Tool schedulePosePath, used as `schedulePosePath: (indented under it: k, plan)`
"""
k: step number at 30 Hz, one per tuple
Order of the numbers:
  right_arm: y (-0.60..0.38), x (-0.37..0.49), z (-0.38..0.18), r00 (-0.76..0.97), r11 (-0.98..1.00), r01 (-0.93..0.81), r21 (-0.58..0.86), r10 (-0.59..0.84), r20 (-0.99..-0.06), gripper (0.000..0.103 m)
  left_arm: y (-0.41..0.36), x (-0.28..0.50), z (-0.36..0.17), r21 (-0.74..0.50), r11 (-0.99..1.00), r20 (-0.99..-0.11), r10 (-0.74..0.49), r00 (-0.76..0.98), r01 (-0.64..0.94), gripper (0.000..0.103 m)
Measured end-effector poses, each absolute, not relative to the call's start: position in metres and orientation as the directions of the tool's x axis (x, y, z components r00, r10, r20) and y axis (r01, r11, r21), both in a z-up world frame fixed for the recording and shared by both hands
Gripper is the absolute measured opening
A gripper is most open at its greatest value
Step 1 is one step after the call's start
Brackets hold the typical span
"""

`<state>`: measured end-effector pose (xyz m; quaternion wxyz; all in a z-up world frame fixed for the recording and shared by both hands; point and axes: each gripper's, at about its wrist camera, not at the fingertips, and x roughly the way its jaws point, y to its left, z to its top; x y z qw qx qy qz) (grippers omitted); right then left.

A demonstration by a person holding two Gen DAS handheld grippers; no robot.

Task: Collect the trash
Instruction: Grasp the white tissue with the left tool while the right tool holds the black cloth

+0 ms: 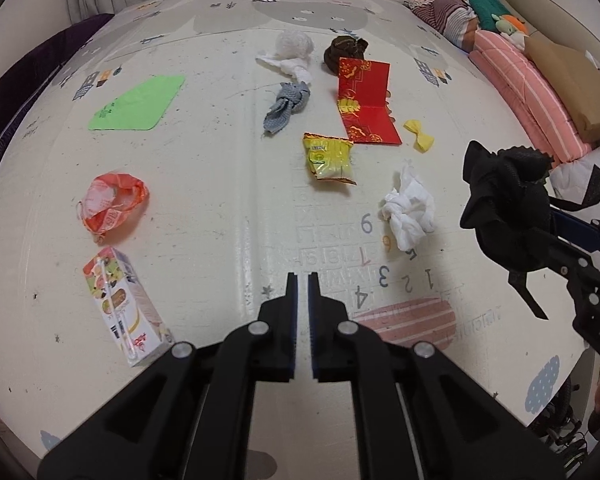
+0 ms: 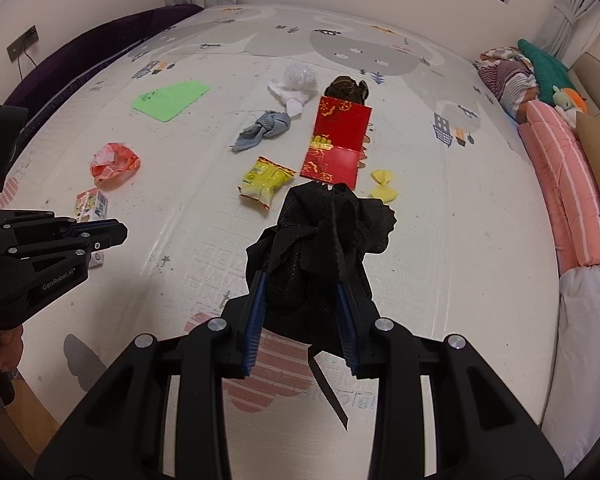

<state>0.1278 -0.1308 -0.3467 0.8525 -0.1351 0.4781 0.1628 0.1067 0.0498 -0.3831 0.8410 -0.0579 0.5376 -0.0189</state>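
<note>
The right claw (image 2: 302, 312) grips a black mesh bag (image 2: 320, 240), the left claw (image 1: 302, 284) is nearly closed and empty, and only its view shows the crumpled white tissue (image 1: 408, 212).

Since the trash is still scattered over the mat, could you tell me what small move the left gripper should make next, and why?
Probably open the left gripper and lower it toward the white crumpled tissue. It is shut and empty, while the right gripper is clamped on the black mesh bag, and the tissue lies loose on the mat near that bag.
</note>
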Motion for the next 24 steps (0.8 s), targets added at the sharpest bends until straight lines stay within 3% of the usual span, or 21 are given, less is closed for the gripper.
schedulePosePath:
  k: [2,4,6,8,15,17,18,20,24]
  plan:
    - [-0.143,0.132,-0.355,0.491,0.917,-0.391,-0.08,0.135,-0.86,0.032,0.037,0.114,-0.394,-0.128,0.992,-0.902,-0.11,0.417,-0.015,0.017]
    - [-0.155,0.135,-0.363,0.493,0.92,-0.383,-0.083,0.127,-0.86,0.032,0.023,0.123,-0.403,-0.137,0.991,-0.895,-0.122,0.429,-0.004,0.053]
    - [-0.166,0.141,-0.372,0.496,0.921,-0.38,-0.087,0.124,-0.86,0.032,0.008,0.133,-0.41,-0.136,0.991,-0.881,-0.127,0.455,0.012,0.064]
    - [-0.177,0.147,-0.38,0.497,0.922,-0.378,-0.088,0.122,-0.859,0.032,-0.009,0.147,-0.422,-0.124,0.992,-0.88,-0.124,0.459,0.031,0.066]
    - [-0.213,0.17,-0.402,0.498,0.927,-0.367,-0.082,0.121,-0.859,0.032,-0.06,0.2,-0.471,-0.112,0.992,-0.893,-0.126,0.432,0.06,0.066]
    - [-0.22,0.175,-0.407,0.491,0.925,-0.371,-0.081,0.121,-0.863,0.032,-0.073,0.21,-0.488,-0.071,0.995,-0.905,-0.094,0.414,0.071,0.057]
    - [-0.223,0.176,-0.409,0.488,0.924,-0.375,-0.08,0.123,-0.864,0.032,-0.079,0.213,-0.498,-0.044,0.996,-0.915,-0.071,0.398,0.078,0.029]
    - [-0.226,0.178,-0.41,0.483,0.918,-0.387,-0.083,0.125,-0.867,0.032,-0.084,0.21,-0.5,-0.017,0.997,-0.905,-0.046,0.423,0.073,0.016]
    - [-0.224,0.177,-0.406,0.478,0.901,-0.424,-0.091,0.137,-0.868,0.032,-0.077,0.196,-0.485,-0.083,0.996,-0.899,-0.091,0.429,0.037,0.013]
